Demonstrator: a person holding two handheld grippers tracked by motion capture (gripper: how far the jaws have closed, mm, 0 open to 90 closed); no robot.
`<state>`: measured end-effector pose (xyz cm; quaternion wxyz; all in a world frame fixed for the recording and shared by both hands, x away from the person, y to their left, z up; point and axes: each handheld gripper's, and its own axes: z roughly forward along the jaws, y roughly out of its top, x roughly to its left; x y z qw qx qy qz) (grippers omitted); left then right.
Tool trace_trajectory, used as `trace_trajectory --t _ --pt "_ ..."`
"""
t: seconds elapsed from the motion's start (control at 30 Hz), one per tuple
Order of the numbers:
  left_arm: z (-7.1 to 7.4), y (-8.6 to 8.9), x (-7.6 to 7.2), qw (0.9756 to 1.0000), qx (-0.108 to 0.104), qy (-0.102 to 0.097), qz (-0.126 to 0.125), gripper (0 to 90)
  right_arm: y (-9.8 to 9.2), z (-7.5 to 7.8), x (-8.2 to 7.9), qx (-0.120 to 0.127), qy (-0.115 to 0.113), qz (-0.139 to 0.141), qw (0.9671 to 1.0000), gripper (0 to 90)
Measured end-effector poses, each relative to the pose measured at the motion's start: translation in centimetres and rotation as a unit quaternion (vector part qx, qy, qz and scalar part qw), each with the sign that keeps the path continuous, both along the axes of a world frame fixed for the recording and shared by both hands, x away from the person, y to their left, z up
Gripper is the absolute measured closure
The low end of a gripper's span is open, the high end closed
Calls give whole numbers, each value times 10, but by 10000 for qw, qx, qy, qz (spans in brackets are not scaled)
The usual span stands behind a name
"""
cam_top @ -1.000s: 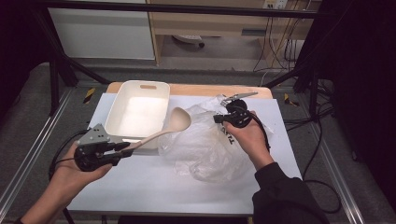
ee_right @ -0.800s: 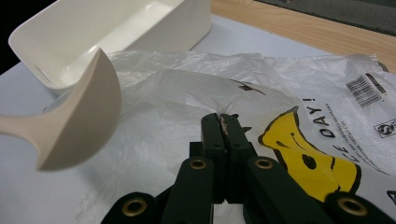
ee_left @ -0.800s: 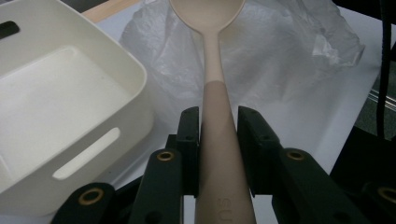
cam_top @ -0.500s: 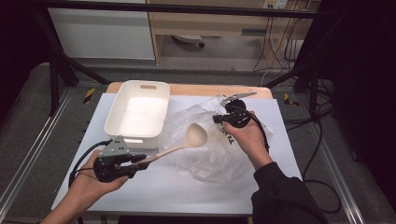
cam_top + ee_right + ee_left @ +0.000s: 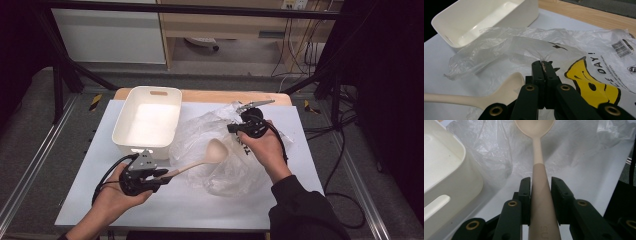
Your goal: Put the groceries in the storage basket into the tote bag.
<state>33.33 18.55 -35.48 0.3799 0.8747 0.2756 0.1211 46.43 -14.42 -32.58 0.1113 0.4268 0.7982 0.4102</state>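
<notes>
My left gripper (image 5: 162, 173), clamped on the spoon (image 5: 202, 159), has carried its bowl rightward and nearer from the bin (image 5: 148, 117) to the bag (image 5: 225, 150) mouth, pinched shut-jawed by my right gripper (image 5: 234, 128), so insertion seems next.

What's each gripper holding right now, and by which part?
Left gripper grips the spoon by its handle end. Right gripper is shut on the plastic bag, pinching a fold of its film.

spoon (image 5: 537, 152) bowl cut off above
</notes>
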Motion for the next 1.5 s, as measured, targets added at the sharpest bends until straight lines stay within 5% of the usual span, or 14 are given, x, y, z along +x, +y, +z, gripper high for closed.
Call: trace_trajectory --t 1.03,1.17,1.5 --pt "-34 -68 44 9988 -195 -118 436 707 -2 6 -6 183 -212 18 9996 900" --pt "-34 -75 51 9978 -348 -173 531 707 -4 8 -8 200 -239 -7 9995 900" --pt "-36 -100 63 9977 -312 -287 528 707 -3 10 -7 242 -281 -21 9993 900"
